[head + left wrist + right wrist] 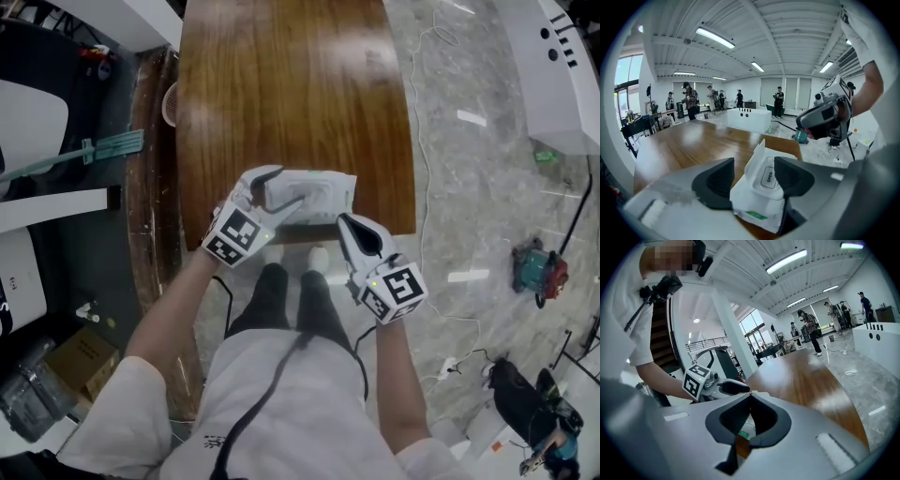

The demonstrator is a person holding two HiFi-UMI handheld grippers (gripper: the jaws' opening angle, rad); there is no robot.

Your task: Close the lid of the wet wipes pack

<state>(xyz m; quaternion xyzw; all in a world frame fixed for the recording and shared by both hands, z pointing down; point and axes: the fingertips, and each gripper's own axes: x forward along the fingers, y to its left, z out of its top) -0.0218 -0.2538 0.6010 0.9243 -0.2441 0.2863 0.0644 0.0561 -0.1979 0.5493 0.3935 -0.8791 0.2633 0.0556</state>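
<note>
The white wet wipes pack (pixel 314 194) lies at the near edge of the wooden table (pixel 291 84). My left gripper (pixel 278 193) hangs over its left end. In the left gripper view the left gripper (pixel 752 176) is open, its dark pads on either side of the pack (pixel 761 197); a white flap (pixel 757 154) stands up beside the "OPEN" label (pixel 768 176). My right gripper (pixel 347 223) hovers at the table's near edge, just right of the pack, and is shut with nothing held. In the right gripper view the right gripper (pixel 750 395) has its tips touching, and the pack (pixel 745 426) shows through the gap below them.
The table's near edge runs just under the pack, with my legs (pixel 286 300) below it. Cables and a teal tool (pixel 536 269) lie on the grey floor at right. A white counter (pixel 749 119) and several people stand beyond the table's far end.
</note>
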